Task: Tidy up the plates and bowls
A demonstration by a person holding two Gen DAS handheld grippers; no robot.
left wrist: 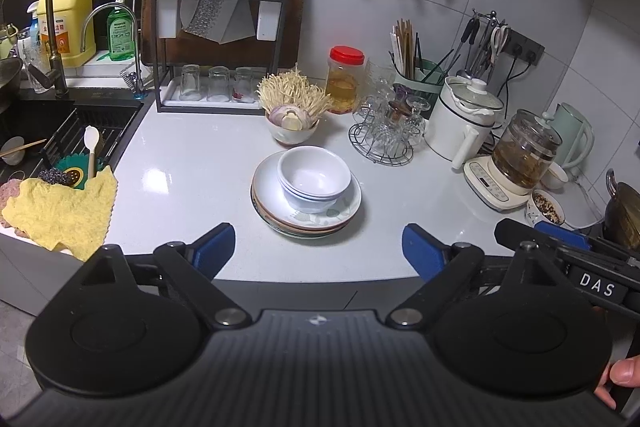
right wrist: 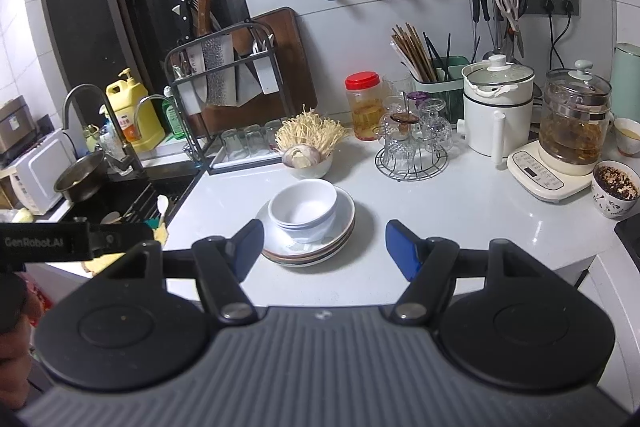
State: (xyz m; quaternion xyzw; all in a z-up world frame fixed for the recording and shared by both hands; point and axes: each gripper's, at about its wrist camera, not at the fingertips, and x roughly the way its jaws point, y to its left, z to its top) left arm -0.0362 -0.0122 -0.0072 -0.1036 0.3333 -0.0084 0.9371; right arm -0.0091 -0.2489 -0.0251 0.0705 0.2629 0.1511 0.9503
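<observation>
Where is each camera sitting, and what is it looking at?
Left wrist view: sits on the left claw, looking down across the counter at the bowls stacked on plates; its open blue fingers, the other claw and a fingertip show.
Right wrist view: sits on the right claw, facing the same bowls from further right; its open fingers and the left claw's side show.
Both share: plates, red-lidded jar, knife rack.

Glossy white bowls (left wrist: 314,179), glazed plates (left wrist: 306,211); smooth countertop (left wrist: 192,163).
</observation>
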